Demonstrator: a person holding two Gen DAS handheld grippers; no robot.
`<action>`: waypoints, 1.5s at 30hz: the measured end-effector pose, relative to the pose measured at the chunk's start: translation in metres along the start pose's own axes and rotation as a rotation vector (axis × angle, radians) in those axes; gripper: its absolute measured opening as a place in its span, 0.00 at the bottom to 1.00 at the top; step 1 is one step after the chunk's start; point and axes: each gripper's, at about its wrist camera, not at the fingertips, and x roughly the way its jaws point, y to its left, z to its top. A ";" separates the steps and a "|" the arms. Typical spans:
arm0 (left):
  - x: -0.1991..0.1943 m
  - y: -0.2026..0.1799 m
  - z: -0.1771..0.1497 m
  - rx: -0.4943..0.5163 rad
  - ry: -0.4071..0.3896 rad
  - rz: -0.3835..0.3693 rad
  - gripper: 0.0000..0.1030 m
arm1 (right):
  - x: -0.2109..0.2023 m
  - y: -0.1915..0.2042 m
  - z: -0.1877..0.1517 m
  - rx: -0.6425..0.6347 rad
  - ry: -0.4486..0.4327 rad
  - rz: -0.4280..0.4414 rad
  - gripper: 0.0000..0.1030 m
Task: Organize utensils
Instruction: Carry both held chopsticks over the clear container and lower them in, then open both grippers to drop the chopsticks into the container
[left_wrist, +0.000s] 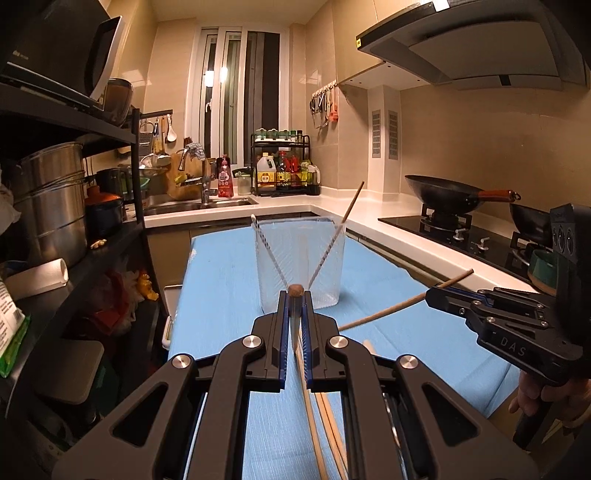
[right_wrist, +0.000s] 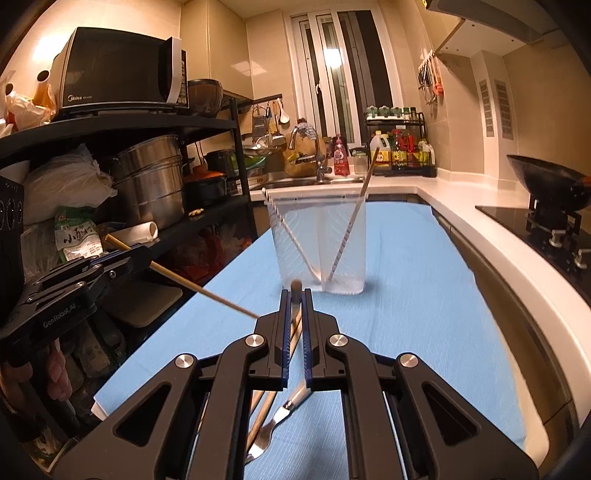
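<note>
Blue cloth (left_wrist: 229, 280): covers the work surface, holder standing on it.
Clear holder (left_wrist: 301, 266): straight ahead of both grippers, two chopsticks already crossed inside.
Left gripper (left_wrist: 294, 295): jaws pinching a wooden chopstick (left_wrist: 295, 290), long axis running along the fingers toward the holder.
Right gripper (right_wrist: 295, 291): likewise clamped on its own chopstick (right_wrist: 295, 285), tip blurred.
Nearer hand: neither clearly, I'd say.
Fork (right_wrist: 275, 424): lies below; only the right view shows it.
</note>
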 end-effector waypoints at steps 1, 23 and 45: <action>0.000 0.000 0.004 0.000 -0.001 -0.001 0.06 | 0.000 -0.001 0.005 -0.005 -0.006 0.000 0.06; 0.044 0.023 0.117 0.007 0.111 -0.049 0.06 | 0.019 -0.013 0.117 -0.029 -0.074 -0.014 0.06; 0.094 0.022 0.209 0.079 0.107 -0.039 0.06 | 0.048 -0.021 0.230 -0.065 -0.198 -0.063 0.06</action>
